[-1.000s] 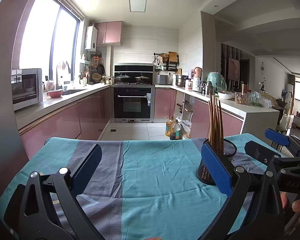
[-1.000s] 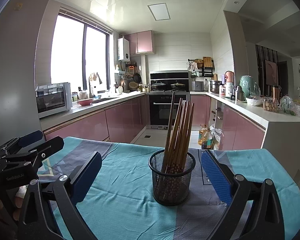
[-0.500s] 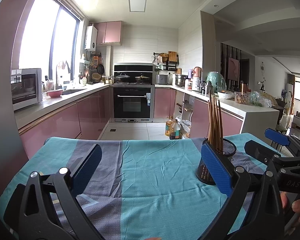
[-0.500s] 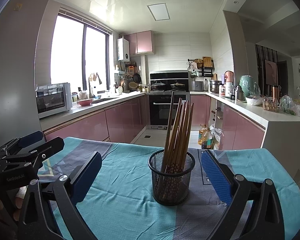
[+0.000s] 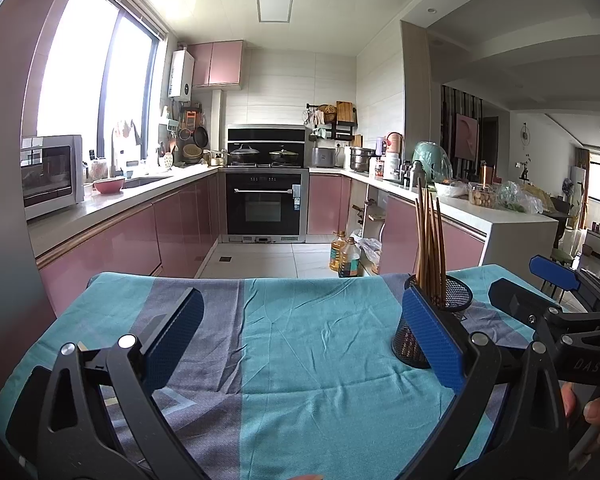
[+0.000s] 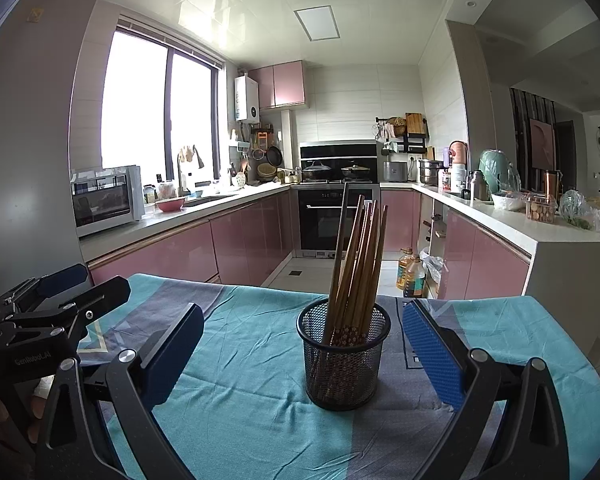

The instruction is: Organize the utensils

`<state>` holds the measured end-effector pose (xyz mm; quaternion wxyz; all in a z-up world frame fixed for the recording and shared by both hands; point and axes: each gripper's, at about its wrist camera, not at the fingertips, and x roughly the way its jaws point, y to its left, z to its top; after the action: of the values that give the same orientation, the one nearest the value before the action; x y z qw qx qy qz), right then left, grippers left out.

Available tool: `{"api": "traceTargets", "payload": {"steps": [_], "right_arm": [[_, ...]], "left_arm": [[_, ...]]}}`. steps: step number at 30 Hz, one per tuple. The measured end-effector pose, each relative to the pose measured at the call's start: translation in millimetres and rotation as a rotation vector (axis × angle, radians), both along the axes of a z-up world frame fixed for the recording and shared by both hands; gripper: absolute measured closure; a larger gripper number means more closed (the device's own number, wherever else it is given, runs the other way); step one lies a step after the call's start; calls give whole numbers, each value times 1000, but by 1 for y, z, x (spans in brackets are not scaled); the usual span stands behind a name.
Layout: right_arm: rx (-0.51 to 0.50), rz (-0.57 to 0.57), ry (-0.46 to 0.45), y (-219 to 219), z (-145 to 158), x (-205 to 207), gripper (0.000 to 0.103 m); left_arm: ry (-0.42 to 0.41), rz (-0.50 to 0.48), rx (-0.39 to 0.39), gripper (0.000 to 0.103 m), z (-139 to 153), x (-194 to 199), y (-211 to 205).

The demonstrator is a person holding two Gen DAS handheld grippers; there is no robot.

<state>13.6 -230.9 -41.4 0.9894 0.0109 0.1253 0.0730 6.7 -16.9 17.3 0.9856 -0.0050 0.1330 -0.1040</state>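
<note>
While you hold both grippers low and level over the table, each points forward toward the kitchen with its jaws spread wide and nothing between them. Your right gripper (image 6: 300, 356) frames the black mesh holder (image 6: 343, 354), which stands upright on the teal and grey cloth (image 6: 240, 400) at 12 o'clock from it, between the blue pads (image 6: 430, 354) but touching neither. Brown chopsticks (image 6: 358, 256) stand bundled in the holder, leaning slightly toward 1 o'clock, with one darker, longer stick at the bundle's 11 o'clock side. Your left gripper (image 5: 300, 344) faces bare cloth; from its view the holder (image 5: 458, 292) sits at 2 o'clock, partly hidden behind its right pad (image 5: 432, 338), and whether they touch cannot be told. Your right hand (image 5: 594, 412) shows at 4 o'clock in that view, fingers wrapped on the other tool's handle. Your left hand (image 6: 4, 420) appears at 8 o'clock in the right view, gripping likewise.
</note>
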Motion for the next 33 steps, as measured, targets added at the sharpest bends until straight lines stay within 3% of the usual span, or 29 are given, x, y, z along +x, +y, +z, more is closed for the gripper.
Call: {"api": "traceTargets", "payload": {"steps": [33], "right_arm": [[11, 4, 8, -3, -1, 1, 7]], "left_arm": [[7, -4, -3, 5, -2, -1, 2]]}}
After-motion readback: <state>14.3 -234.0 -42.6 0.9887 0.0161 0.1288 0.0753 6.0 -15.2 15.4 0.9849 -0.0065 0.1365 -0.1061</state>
